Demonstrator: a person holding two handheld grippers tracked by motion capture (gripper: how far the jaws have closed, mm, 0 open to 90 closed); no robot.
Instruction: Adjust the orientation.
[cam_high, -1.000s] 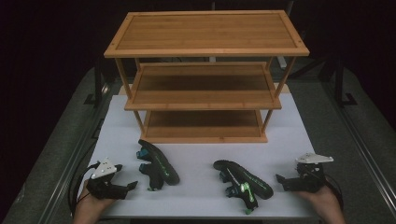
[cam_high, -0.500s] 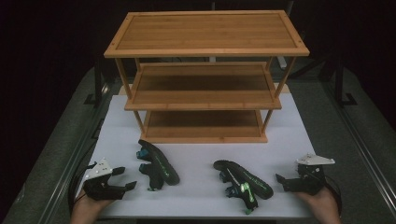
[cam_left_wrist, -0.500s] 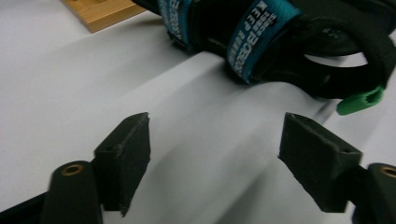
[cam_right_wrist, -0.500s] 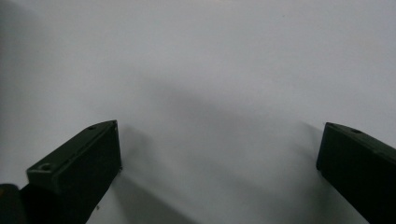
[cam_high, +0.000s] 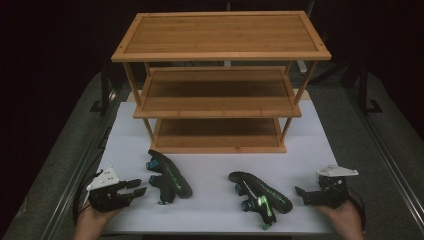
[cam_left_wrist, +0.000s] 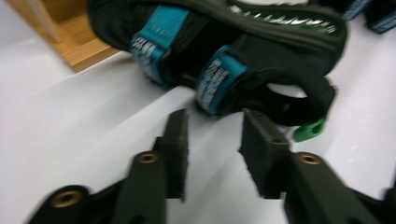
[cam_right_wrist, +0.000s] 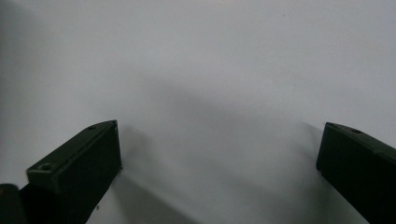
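Two black sandals lie on their sides: left sandal (cam_high: 169, 175) lower left (teal straps), right sandal (cam_high: 260, 196) lower centre-right, well apart.

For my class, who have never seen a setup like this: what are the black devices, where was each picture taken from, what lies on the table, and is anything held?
A person holds a hand-held two-jaw gripper in each hand: the left gripper and the right gripper. One picture looks down from above; the other two come from cameras riding on each gripper. On the white table stand a wooden three-tier rack and two black sandals. The left gripper's jaws have just been closing, with nothing between them, just short of the nearer sandal. The right gripper's jaws stand wide open. Nothing is held.
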